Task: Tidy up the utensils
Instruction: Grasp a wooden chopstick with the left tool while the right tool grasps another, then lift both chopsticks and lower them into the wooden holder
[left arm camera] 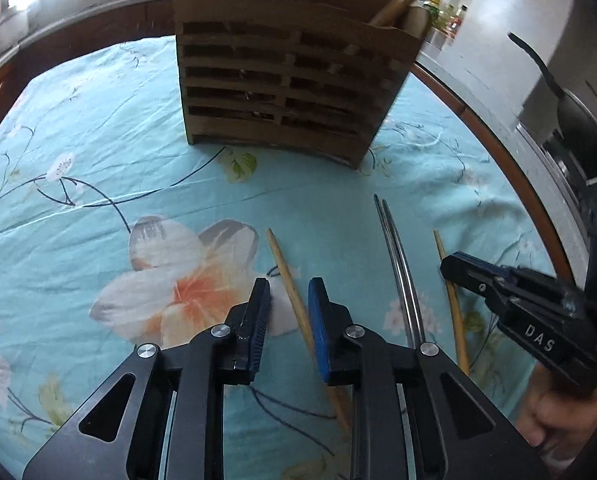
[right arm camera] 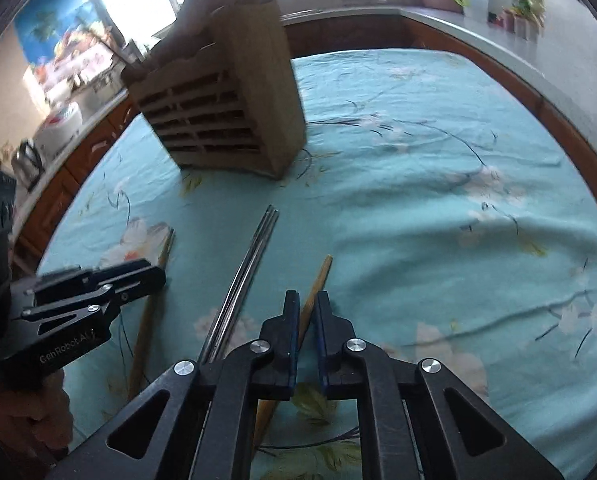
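Observation:
A slatted wooden utensil holder (left arm camera: 290,80) stands on the far part of the table, with wooden chopsticks sticking out of its top right; it also shows in the right wrist view (right arm camera: 226,116). My left gripper (left arm camera: 289,284) is open, its fingers either side of a wooden chopstick (left arm camera: 288,276) lying on the cloth. My right gripper (right arm camera: 307,294) is open narrowly around another wooden chopstick (right arm camera: 318,284), seen from the left wrist view too (left arm camera: 454,312). A pair of metal chopsticks (left arm camera: 398,264) lies between the two wooden ones (right arm camera: 254,256).
A turquoise floral tablecloth (left arm camera: 98,140) covers the round table. A dark pan (left arm camera: 578,128) sits on a counter at the right. Counters with jars and bottles (right arm camera: 518,12) run behind the table.

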A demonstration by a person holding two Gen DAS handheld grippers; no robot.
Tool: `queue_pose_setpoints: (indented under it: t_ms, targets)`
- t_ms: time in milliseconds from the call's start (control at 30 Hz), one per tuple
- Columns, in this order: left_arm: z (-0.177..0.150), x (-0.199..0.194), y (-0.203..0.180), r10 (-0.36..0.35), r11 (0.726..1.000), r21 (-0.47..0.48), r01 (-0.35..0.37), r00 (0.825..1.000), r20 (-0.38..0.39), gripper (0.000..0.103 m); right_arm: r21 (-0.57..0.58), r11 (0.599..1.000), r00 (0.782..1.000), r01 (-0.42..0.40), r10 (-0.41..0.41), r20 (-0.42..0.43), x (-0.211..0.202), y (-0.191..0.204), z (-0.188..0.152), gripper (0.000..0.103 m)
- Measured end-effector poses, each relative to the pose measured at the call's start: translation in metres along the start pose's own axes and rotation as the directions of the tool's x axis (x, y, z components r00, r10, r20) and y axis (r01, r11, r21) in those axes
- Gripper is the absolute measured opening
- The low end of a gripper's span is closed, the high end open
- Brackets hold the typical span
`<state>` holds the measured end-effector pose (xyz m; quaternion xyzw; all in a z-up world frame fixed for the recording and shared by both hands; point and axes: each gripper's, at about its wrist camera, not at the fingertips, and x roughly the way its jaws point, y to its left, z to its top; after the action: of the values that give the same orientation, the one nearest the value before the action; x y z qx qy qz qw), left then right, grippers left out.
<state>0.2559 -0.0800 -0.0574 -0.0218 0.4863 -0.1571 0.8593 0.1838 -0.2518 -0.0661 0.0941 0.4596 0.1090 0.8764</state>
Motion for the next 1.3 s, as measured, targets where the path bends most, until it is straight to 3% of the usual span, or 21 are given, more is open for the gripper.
queue_pose_setpoints:
  t_ms: [233, 367, 533, 733, 967, 1300]
  targets:
    - [0.006, 0.009, -0.016, 0.074, 0.996, 0.041, -0.075, 0.997, 0.019, 0.019, 0.032, 0.999, 0.999, 0.022, -0.023, 0.042, 0.010, 0.006, 0.004, 0.010]
    - [0.001, 0.010, -0.024, 0.121, 0.988, 0.090, -0.126, 0.991, 0.051, 0.009, 0.034, 0.999, 0.998, 0.024, -0.026, 0.060, 0.010, 0.005, 0.002, 0.010]
    - [-0.002, 0.003, -0.013, 0.055, 0.998, 0.031, -0.056, 0.998, 0.031, 0.004, 0.067, 0.998, 0.999, -0.006, 0.003, 0.050, 0.007, 0.003, 0.003, 0.006]
    - [-0.014, -0.042, 0.008, -0.007, 1.000, -0.027, 0.010, 0.995, 0.097, 0.004, 0.074, 0.995, 0.991, -0.070, 0.060, 0.121, -0.031, 0.009, 0.000, 0.005]
    - [-0.018, -0.116, 0.019, -0.060, 0.996, -0.045, 0.073, 0.967, 0.246, 0.004, 0.045, 0.991, 0.965, -0.125, 0.111, 0.236, -0.091, 0.020, 0.007, 0.005]
    - [-0.020, -0.185, 0.022, -0.114, 0.991, -0.028, 0.135, 0.918, 0.381, 0.004, -0.028, 0.986, 0.899, -0.166, 0.163, 0.407, -0.170, 0.041, 0.022, 0.005]
